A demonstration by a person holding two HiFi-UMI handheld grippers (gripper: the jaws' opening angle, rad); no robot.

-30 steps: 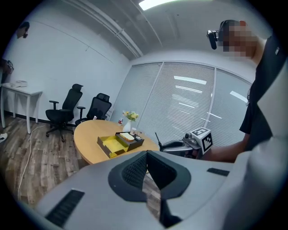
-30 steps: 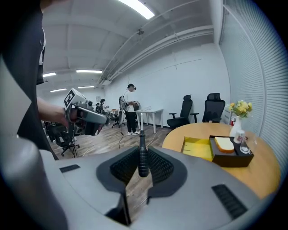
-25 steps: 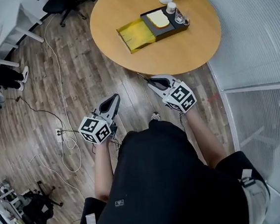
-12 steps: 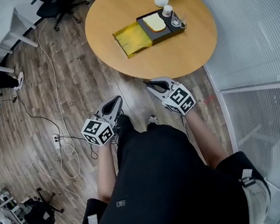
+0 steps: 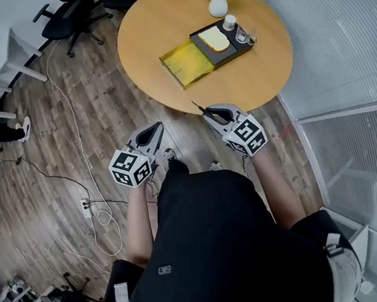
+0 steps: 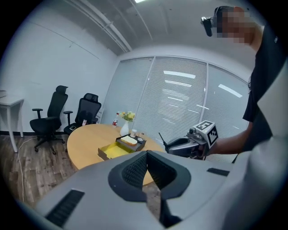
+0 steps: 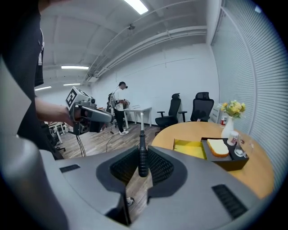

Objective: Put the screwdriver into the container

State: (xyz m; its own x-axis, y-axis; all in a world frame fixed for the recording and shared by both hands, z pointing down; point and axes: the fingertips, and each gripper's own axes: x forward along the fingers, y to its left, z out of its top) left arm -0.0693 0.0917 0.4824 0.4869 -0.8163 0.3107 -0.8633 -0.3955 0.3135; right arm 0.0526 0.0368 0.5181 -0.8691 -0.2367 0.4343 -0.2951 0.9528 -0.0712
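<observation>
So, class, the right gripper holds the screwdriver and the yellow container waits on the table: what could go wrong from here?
1. The right gripper pinches the screwdriver by its handle alone, with the shaft sticking out, so it may pivot or slip while carried.
2. The yellow container sits right against the black tray, with a vase close by; an overshoot might knock those.

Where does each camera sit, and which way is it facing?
Head view: on the person's head, facing steeply down at floor and table; torso, forearms, left tongs, right tongs show.
Left gripper view: on the left tongs, along their closed, empty jaws toward the table; the right arm shows.
Right gripper view: on the right tongs, along jaws clamping the screwdriver; the left arm shows.
Shared: all see the yellow container.
</observation>
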